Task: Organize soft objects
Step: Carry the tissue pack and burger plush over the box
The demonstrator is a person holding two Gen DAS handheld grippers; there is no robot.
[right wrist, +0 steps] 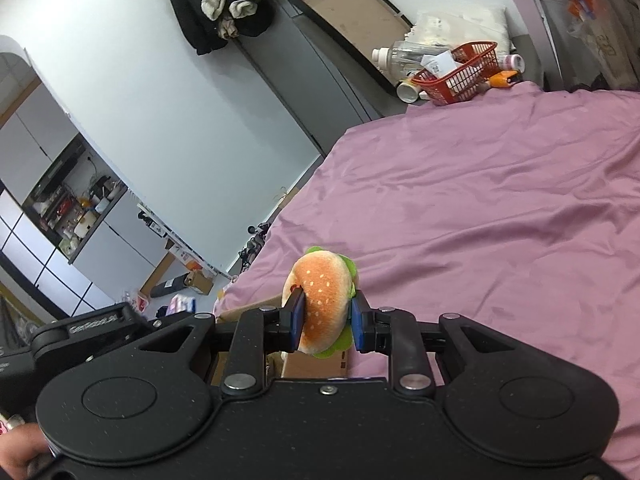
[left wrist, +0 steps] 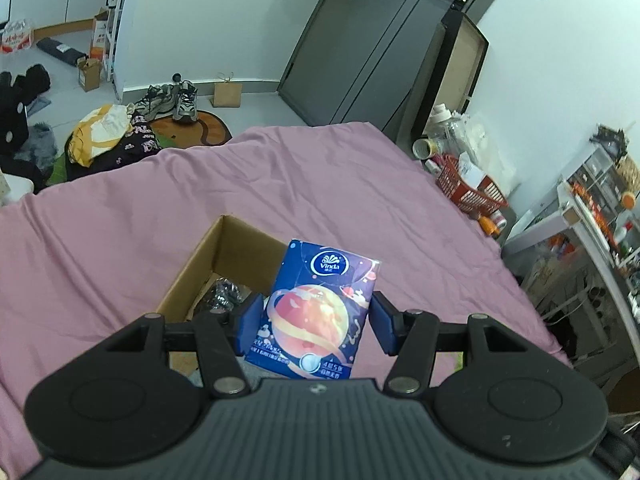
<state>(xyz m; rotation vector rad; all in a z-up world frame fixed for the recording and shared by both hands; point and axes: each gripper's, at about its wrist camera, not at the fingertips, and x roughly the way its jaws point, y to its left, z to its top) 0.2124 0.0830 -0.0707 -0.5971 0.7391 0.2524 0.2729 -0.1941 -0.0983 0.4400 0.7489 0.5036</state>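
Carry step: left hand-held gripper [left wrist: 316,326] clamps tissue pack [left wrist: 320,308], right hand-held gripper [right wrist: 326,320] clamps plush burger [right wrist: 320,300]; next, release into cardboard box [left wrist: 208,264] on bed [left wrist: 360,184].

1. The left wrist view looks forward and down along its gripper [left wrist: 316,326] from close above a box [left wrist: 224,264] on the bed [left wrist: 360,184], facing the far bed edge, a grey door [left wrist: 360,40] and the cluttered floor.
2. The right wrist view looks along its gripper [right wrist: 326,322], rolled so the room tilts, facing across the bed [right wrist: 500,220] toward the wall.
3. Both views share the pink bed, the red basket [left wrist: 468,190] [right wrist: 460,76] at its far corner, and the door.
4. Each camera sits just behind its own fingers.
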